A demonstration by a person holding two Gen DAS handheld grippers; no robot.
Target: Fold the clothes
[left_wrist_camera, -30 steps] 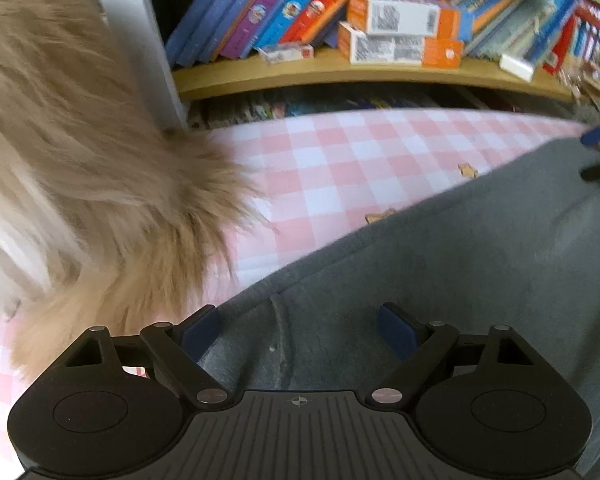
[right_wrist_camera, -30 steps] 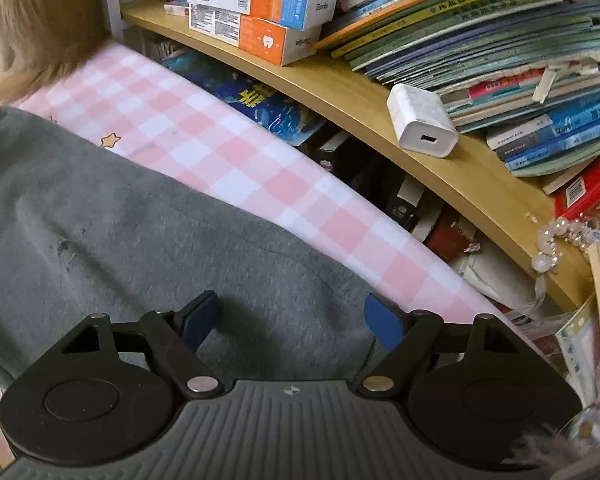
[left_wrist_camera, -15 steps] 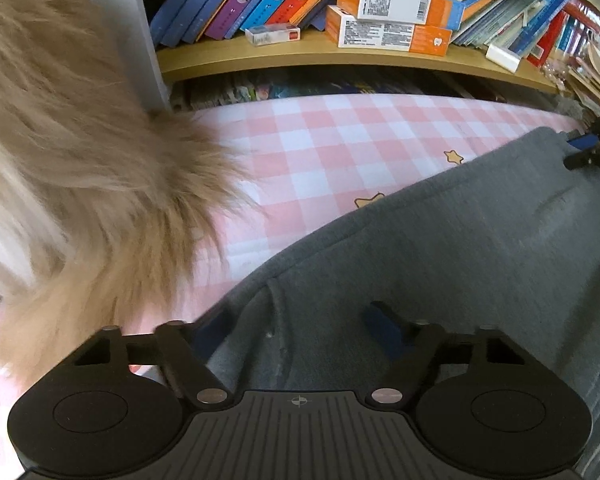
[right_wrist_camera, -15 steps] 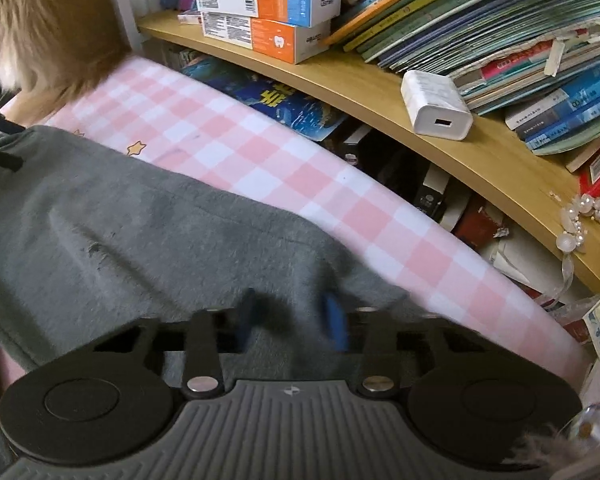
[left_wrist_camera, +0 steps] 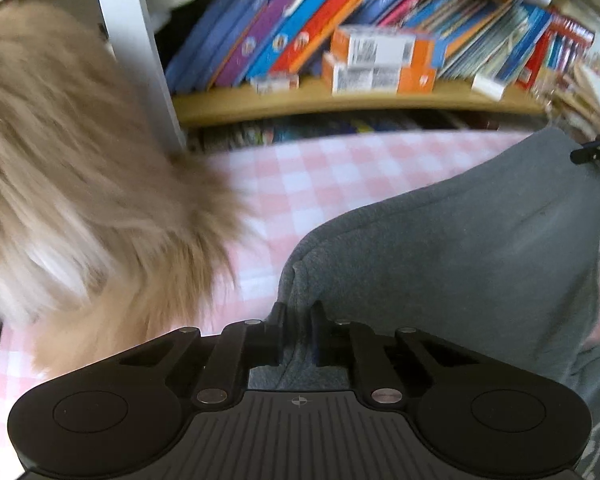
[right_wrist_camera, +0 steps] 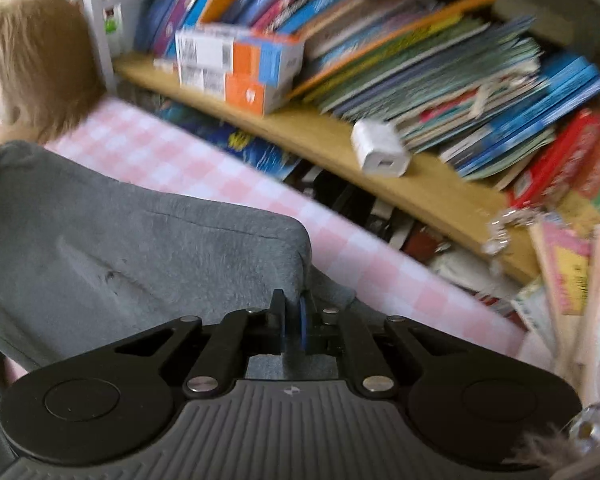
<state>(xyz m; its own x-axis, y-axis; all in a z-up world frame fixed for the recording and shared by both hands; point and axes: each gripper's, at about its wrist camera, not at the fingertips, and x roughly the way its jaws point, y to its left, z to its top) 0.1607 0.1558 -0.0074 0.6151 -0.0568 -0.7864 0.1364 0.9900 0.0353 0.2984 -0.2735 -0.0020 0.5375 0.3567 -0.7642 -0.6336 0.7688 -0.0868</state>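
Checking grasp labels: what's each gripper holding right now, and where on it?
Both hold the gray garment: the left gripper pinches one corner of its raised edge, the right gripper the other corner.

A wooden shelf (right_wrist_camera: pixel 440 196) is running along behind the pink checked sheet (left_wrist_camera: pixel 340 184); leaning books (left_wrist_camera: pixel 284 36) are crowding it; two orange-and-white boxes (left_wrist_camera: pixel 380 66) are sitting stacked on it, a white charger (right_wrist_camera: pixel 380 148) lying further along; a white post (left_wrist_camera: pixel 136 52) is standing at one end; daylight is brightening everything.
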